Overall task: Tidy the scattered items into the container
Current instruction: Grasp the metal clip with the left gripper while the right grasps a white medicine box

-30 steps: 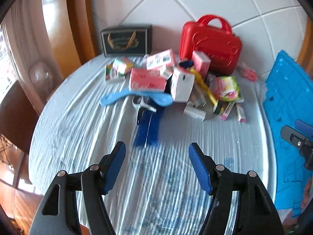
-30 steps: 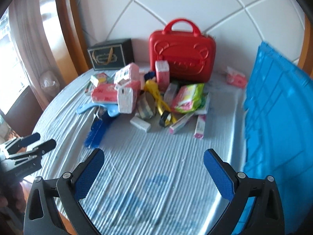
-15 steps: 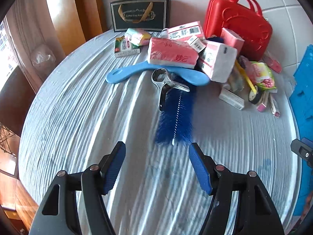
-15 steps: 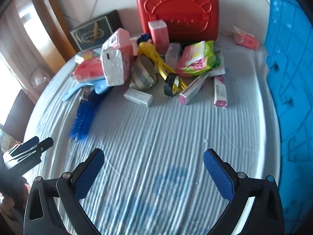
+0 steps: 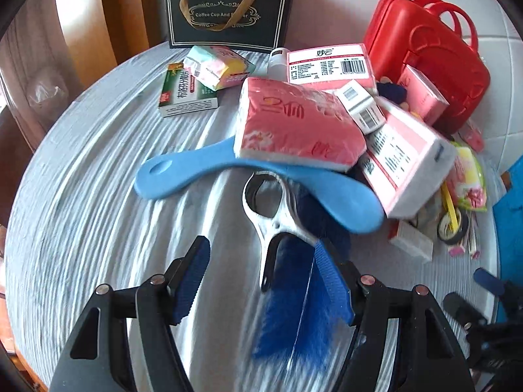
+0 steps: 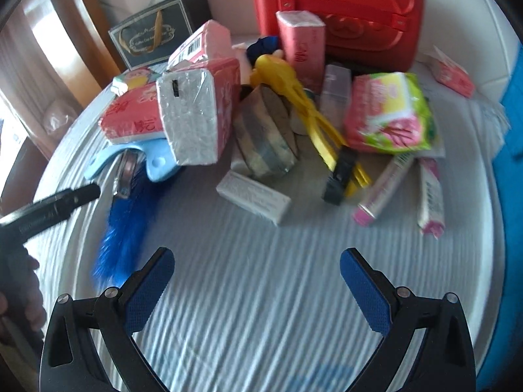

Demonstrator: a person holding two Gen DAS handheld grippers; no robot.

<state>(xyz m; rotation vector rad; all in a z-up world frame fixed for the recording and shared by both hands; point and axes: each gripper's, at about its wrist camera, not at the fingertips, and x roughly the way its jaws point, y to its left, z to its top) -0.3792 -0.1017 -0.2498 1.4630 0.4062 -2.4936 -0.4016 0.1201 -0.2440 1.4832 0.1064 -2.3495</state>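
A pile of items lies on the round table: pink tissue packs (image 5: 297, 127), a light blue paddle (image 5: 228, 176), a blue bottle brush (image 5: 294, 300) with a metal handle (image 5: 271, 202), a white box (image 6: 253, 197), a tape roll (image 6: 264, 137), yellow tongs (image 6: 310, 114), a green-pink pack (image 6: 389, 114). My left gripper (image 5: 261, 281) is open, its fingers on either side of the brush, not touching. My right gripper (image 6: 256, 284) is open and empty, short of the white box. A blue container (image 6: 513, 104) stands at the right edge.
A red case (image 6: 340, 9) and a black gift bag (image 5: 228, 16) stand against the tiled wall behind the pile. A green box (image 5: 186, 94) and a pastel pack (image 5: 215, 68) lie at the far left. A ribbed grey cloth (image 6: 261, 310) covers the table.
Both grippers have moved forward toward the pile. The left gripper's open fingers now straddle the blue brush. The right gripper has closed in on the white box and tape roll.
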